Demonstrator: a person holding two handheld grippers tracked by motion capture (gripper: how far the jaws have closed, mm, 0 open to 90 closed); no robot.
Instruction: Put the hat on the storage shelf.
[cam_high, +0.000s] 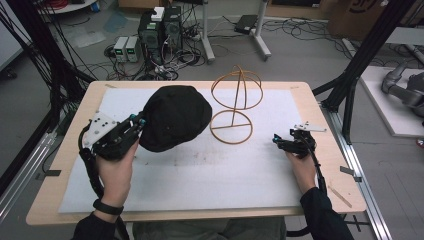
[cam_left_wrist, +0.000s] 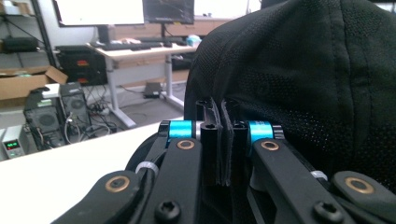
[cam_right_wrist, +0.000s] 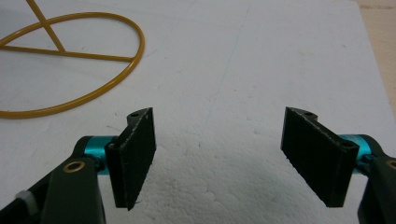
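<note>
The left tool (cam_high: 141, 121) is clamped on the rim of the black mesh fabric cap (cam_high: 175, 116), raised at the desk's left, the right tool (cam_right_wrist: 219, 161) gapes empty; next, probably, seating it on the yellow wire hat stand (cam_high: 235, 102).

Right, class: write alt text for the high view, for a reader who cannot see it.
A person at a table holds a black cap by its edge with the left gripper, lifting it beside a gold wire hat stand. The right gripper rests open on the white mat, apart from the stand.
</note>
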